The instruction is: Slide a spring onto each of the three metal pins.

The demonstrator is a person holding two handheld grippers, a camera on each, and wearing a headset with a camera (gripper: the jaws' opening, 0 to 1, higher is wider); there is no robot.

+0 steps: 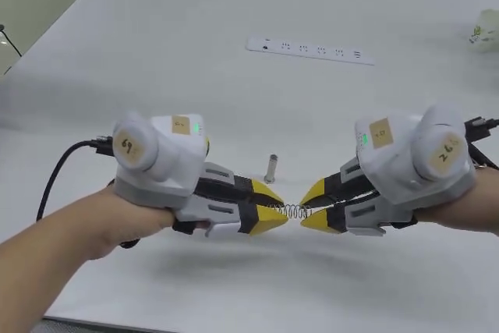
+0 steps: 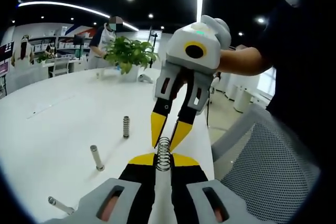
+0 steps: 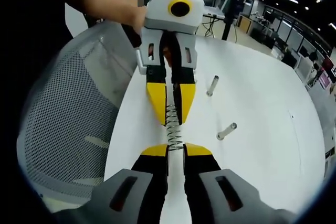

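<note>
A short steel spring hangs level between my two grippers above the white table. My left gripper is shut on its left end, my right gripper on its right end. In the left gripper view the spring stands between my own yellow tips, and the right gripper pinches its far end. Past them are a pin wearing a spring, a bare upright pin and a pin lying flat. In the head view, one upright pin stands just behind the tips.
A white power strip lies far back on the table. A pale plastic item sits at the far right edge. A mesh chair is by the table's near edge. A potted plant and a person are beyond.
</note>
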